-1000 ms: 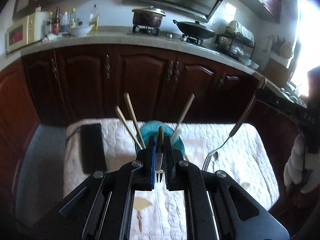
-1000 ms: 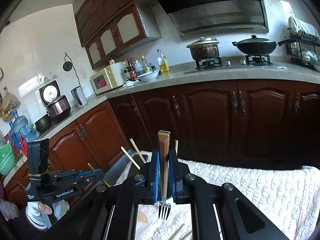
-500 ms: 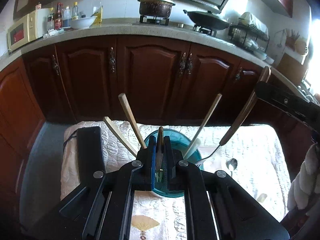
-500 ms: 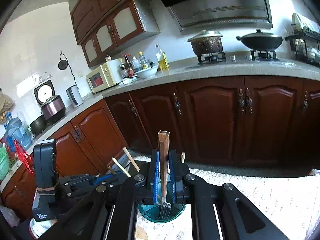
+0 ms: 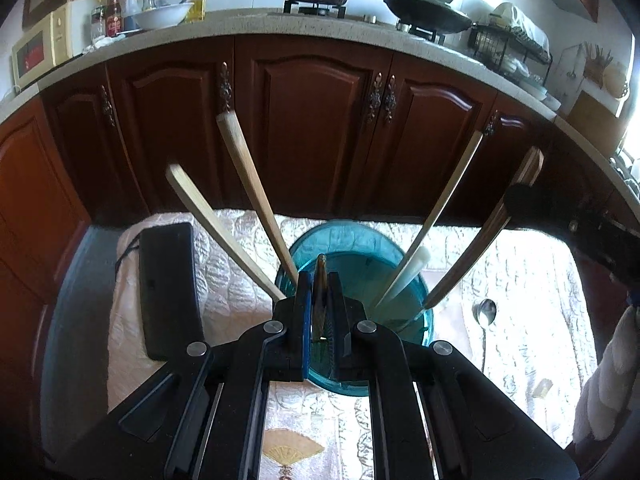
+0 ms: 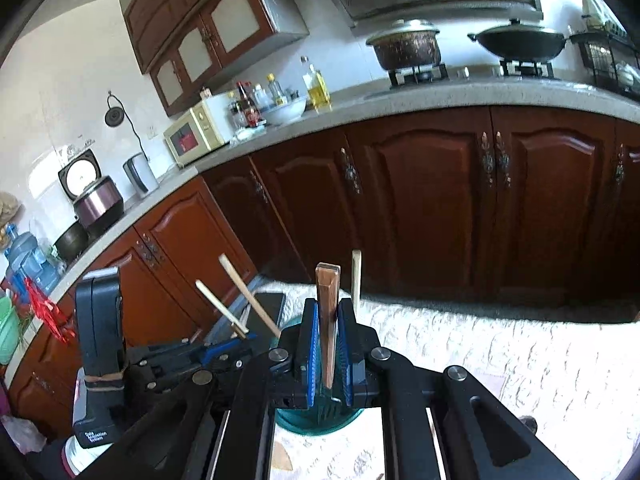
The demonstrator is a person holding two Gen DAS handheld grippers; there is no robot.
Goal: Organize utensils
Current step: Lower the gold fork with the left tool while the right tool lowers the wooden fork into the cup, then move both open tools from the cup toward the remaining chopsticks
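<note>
A teal translucent cup [image 5: 352, 248] stands on the quilted white cloth [image 5: 528, 280] and holds several wooden chopsticks [image 5: 248, 184]. My left gripper [image 5: 320, 300] is shut on a wooden-handled fork [image 5: 320, 280], tines down over the cup's near rim. My right gripper [image 6: 329, 348] is shut on another wooden-handled fork [image 6: 328, 312], held upright with its tines down inside the cup [image 6: 316, 420]. That fork's handle [image 5: 488, 232] shows at the right in the left wrist view. A metal spoon [image 5: 484, 316] lies on the cloth right of the cup.
A black flat device [image 5: 168, 288] lies on the cloth left of the cup. Dark wooden cabinets [image 5: 312, 120] stand behind the table, under a counter with pots. The left gripper's body [image 6: 120, 360] is close at the left in the right wrist view.
Both grippers have moved forward and down over the cup. The right fork's tines have gone from above the cloth into the cup; the left fork now hangs over the rim.
</note>
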